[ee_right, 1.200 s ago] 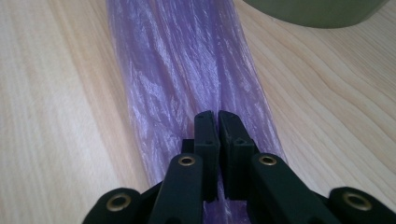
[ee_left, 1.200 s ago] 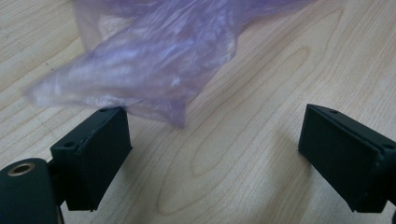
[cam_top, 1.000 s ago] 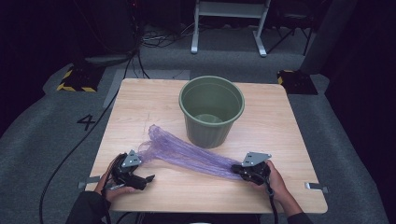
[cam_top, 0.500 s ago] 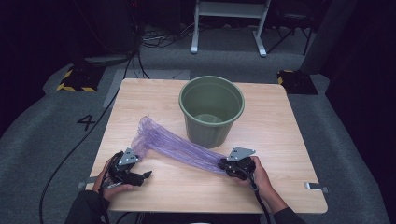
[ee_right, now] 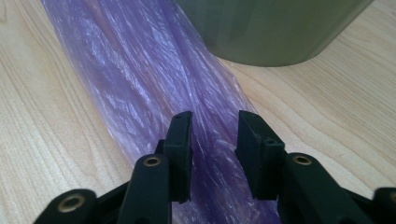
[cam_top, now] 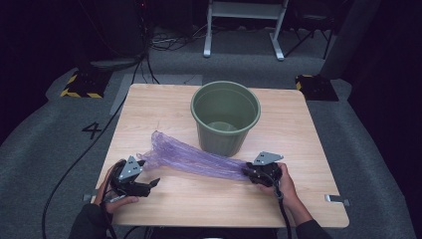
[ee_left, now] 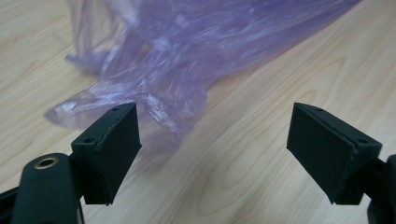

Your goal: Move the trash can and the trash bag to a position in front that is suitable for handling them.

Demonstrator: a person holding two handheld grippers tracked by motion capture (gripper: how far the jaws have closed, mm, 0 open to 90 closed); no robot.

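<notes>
A long, crumpled purple plastic bag (cam_top: 194, 160) lies slantwise on the wooden table (cam_top: 298, 124), in front of a green bucket (cam_top: 221, 142). My right gripper (cam_top: 247, 172) is at the bag's narrow right end. In the right gripper view its jaws (ee_right: 214, 140) stand close together with the purple film (ee_right: 140, 79) running between them, and the bucket's wall (ee_right: 266, 28) is just ahead. At the front left, my left gripper (cam_top: 149, 185) is open. Its wide-apart jaws (ee_left: 215, 140) hold nothing, and the bag's loose ragged end (ee_left: 196, 42) lies just ahead of them.
The bucket stands upright near the table's middle, and I see nothing inside it. The table's front edge is close behind both hands. A metal frame (cam_top: 244, 25), cables and yellow-black striped blocks (cam_top: 82, 84) sit on the grey floor beyond.
My right gripper first moved left with the bag's end, then came back slightly right. The bag's far end shifted left and bunched a little. The left gripper barely moved.
</notes>
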